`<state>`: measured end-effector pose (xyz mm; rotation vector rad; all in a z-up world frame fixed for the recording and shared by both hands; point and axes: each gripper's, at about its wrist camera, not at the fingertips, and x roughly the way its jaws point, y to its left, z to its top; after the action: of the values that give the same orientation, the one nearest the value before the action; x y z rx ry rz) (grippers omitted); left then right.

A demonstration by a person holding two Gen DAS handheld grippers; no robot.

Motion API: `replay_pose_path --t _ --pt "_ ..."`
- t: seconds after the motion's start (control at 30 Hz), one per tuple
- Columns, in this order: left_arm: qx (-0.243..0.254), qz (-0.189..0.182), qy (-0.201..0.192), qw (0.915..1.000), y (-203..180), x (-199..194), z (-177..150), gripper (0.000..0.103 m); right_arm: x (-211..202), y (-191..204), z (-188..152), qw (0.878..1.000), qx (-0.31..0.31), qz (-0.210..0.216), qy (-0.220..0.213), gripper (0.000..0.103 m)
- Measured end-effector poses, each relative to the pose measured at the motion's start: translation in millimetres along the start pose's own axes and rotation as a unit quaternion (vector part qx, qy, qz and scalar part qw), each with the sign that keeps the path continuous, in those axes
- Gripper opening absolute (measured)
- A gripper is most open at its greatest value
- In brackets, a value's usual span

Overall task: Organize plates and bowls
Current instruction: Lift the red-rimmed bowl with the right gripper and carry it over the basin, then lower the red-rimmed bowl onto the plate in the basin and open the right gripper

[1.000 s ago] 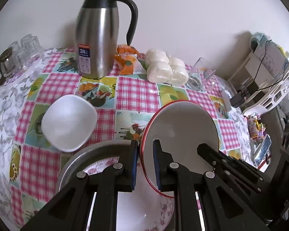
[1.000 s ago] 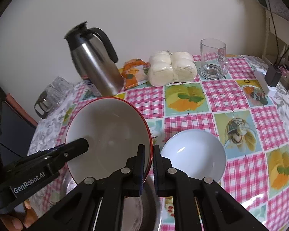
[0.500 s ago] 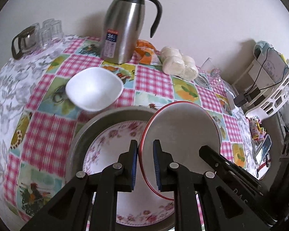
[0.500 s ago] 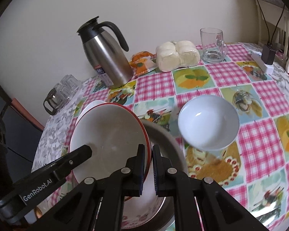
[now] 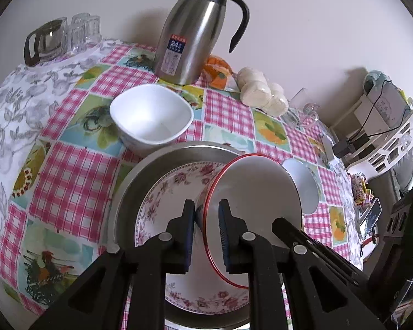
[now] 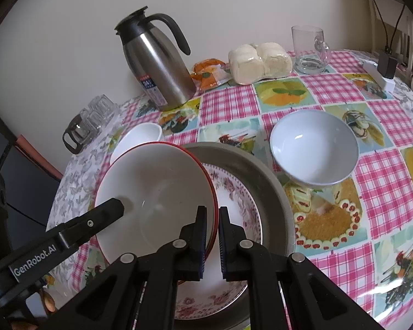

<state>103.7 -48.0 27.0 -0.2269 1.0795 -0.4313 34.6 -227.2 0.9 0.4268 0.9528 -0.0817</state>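
A red-rimmed white bowl [image 5: 256, 192] is held tilted by both grippers, one on each side of its rim. My left gripper [image 5: 205, 220] is shut on its left rim; my right gripper [image 6: 212, 224] is shut on its right rim [image 6: 157, 192]. Below it a floral plate [image 5: 168, 192] lies in a grey metal dish [image 5: 140, 170], also seen in the right wrist view [image 6: 269, 181]. A square white bowl [image 5: 151, 115] sits to the far left. A round white bowl [image 6: 314, 145] sits to the right of the dish.
A steel thermos jug [image 5: 190, 33] stands at the back, with an orange packet [image 6: 209, 73], wrapped buns [image 6: 261, 62] and a glass mug [image 6: 309, 49]. A glass pot and tumblers [image 5: 57, 38] stand far left. A white rack [image 5: 382, 126] is off the table's right.
Both grippers have carried the red-rimmed bowl back and lower, so it now hangs over the floral plate in the metal dish. Both stay shut on its rim.
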Motion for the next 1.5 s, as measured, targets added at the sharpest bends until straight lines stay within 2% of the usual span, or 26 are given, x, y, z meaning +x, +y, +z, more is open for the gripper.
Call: replay_pose_path --t 0.37,0.47,0.7,1.0,1.4,1.5 --pt "-0.006 -0.004 0.014 0.9999 4 12 -1 0.016 10 -1 -2 1.000 0.003 -0.009 0.010 0.011" --pt "-0.006 -0.006 0.014 0.9999 3 13 -1 0.020 13 -2 -2 1.000 0.007 -0.014 0.014 0.012" --pt "-0.018 -0.011 0.014 0.9997 8 18 0 0.020 13 0 -1 1.000 0.005 -0.012 0.007 0.014" --pt "-0.036 -0.028 0.011 0.9989 14 22 2 0.030 16 3 2 1.000 0.005 -0.006 0.002 0.017" --pt "-0.044 -0.037 0.014 0.9982 16 21 3 0.033 18 1 3 1.000 0.006 0.002 0.003 0.017" --pt "-0.044 -0.032 0.017 0.9984 16 21 3 0.033 19 0 3 1.000 0.007 -0.002 0.006 0.022"
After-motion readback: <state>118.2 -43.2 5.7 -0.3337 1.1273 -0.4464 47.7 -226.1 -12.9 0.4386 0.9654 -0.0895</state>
